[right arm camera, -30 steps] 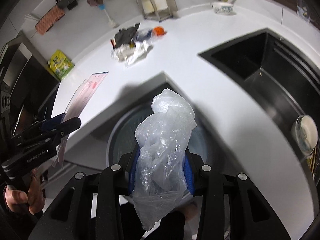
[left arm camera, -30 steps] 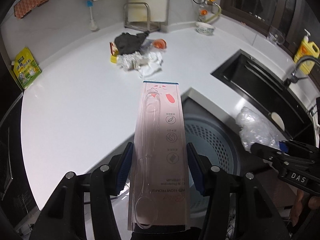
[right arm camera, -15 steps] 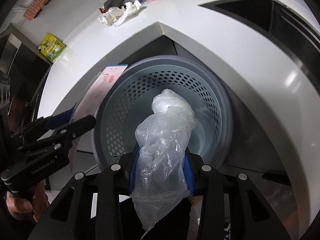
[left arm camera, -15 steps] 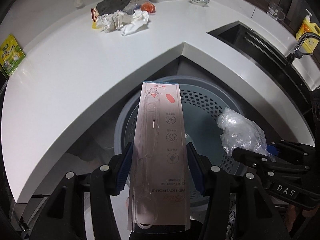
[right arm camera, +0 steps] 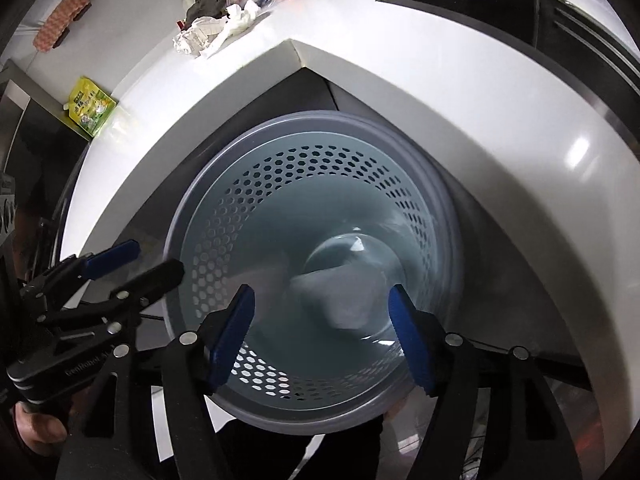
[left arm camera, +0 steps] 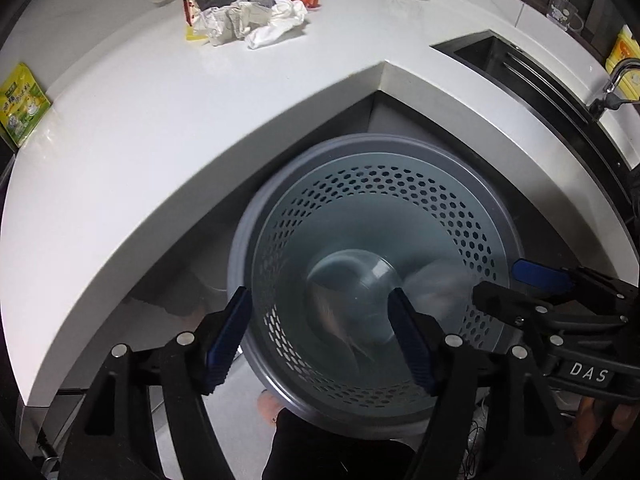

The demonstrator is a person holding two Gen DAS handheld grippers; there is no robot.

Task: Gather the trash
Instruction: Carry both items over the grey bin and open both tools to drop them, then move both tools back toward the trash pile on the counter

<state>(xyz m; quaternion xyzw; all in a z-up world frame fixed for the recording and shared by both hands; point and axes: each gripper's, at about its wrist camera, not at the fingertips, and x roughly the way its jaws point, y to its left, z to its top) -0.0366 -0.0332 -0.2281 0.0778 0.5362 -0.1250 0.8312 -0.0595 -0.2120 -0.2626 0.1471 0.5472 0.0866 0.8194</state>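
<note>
Both of my grippers hang with jaws spread apart over the grey perforated bin (left arm camera: 496, 216): the left gripper (left arm camera: 320, 336) at the bottom of its own view, the right gripper (right arm camera: 322, 334) at the bottom of its view, and neither holds anything. Inside the bin, blurred shapes show: a pale crumpled plastic bag (right arm camera: 344, 300) low in the centre of the right view, and a pinkish streak (left arm camera: 340, 320) near the middle of the left view that I cannot identify for sure.

Most of the trash is not yet collected. A pile of crumpled white paper (left arm camera: 252, 24), dark cloth and an orange piece sits on the white counter (left arm camera: 160, 120) at the top of the left frame, well apart from the bin, with a green packet (left arm camera: 20, 106) at the far left edge.

What could go wrong, as I judge it: the two grippers are close together over the rim, so lifting both out at once could knock them into each other or into the counter's corner above the bin. Reaching for the loose pile, I might pinch only one sheet and scatter the rest.
</note>
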